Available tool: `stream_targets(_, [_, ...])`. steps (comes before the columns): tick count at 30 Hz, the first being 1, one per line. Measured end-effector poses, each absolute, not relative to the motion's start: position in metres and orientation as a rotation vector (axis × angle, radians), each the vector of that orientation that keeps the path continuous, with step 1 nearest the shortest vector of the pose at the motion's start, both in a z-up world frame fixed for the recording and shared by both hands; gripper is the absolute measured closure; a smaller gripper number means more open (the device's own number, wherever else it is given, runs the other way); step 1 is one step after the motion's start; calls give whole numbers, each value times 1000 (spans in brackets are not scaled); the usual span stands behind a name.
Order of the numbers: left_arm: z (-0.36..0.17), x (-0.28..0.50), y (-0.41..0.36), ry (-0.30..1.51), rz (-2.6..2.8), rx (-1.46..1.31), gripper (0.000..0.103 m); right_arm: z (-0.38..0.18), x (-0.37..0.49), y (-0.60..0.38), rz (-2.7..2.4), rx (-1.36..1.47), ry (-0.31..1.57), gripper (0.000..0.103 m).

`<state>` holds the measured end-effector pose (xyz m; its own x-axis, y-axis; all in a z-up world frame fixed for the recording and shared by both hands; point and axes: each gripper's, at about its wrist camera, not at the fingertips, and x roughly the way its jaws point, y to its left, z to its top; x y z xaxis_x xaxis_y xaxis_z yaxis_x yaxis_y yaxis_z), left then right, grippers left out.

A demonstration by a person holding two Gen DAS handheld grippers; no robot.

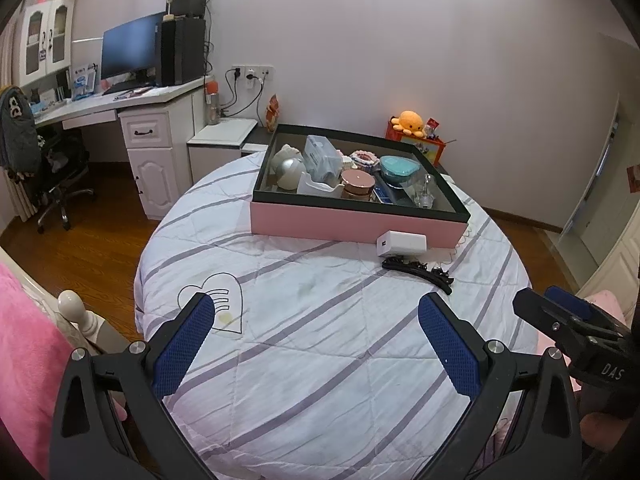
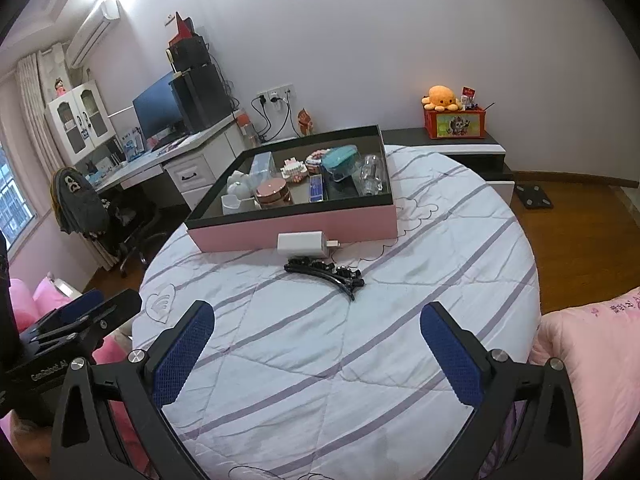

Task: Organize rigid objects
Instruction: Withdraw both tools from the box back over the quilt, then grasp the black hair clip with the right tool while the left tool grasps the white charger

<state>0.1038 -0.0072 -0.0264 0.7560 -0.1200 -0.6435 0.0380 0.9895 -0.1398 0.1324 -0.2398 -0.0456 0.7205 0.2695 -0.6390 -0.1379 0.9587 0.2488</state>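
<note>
A pink tray with a black rim (image 1: 352, 229) (image 2: 296, 226) sits at the far side of a round bed with a striped white quilt (image 1: 320, 340) (image 2: 320, 340). It holds several small items: jars, boxes, a teal container (image 1: 398, 168) (image 2: 339, 158). A white charger (image 1: 401, 243) (image 2: 302, 243) lies against the tray's front wall. A black hair clip (image 1: 418, 272) (image 2: 326, 273) lies just in front of it. My left gripper (image 1: 316, 336) and right gripper (image 2: 316, 340) are both open and empty, well short of the clip.
A white desk with a monitor (image 1: 132, 46) (image 2: 158, 106) and an office chair (image 1: 40, 152) stand at the left. A low cabinet with an orange plush octopus (image 1: 412, 122) (image 2: 440, 98) stands behind the bed. Wooden floor surrounds the bed. Pink bedding (image 2: 592, 360) lies at the right.
</note>
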Motion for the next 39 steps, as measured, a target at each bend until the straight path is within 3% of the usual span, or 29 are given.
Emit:
stream_targets(18, [-52, 162, -22, 776, -87, -102, 0, -98, 217, -231, 210, 30, 878, 0])
stream_targets(23, [-64, 179, -21, 804, -81, -101, 0, -114, 240, -222, 235, 2, 915, 10])
stream_targets(26, [-70, 189, -21, 819, -79, -95, 0, -122, 249, -215, 254, -19, 932, 26])
stream_targets(30, [-75, 199, -24, 827, -88, -89, 0, -125, 252, -204, 290, -73, 925, 38])
stream_targets(34, [-77, 205, -29, 831, -96, -87, 0, -124, 248, -200, 323, -106, 917, 59])
stream_targets(39, [-76, 211, -41, 828, -121, -65, 0, -122, 236, -212, 363, -64, 916, 69])
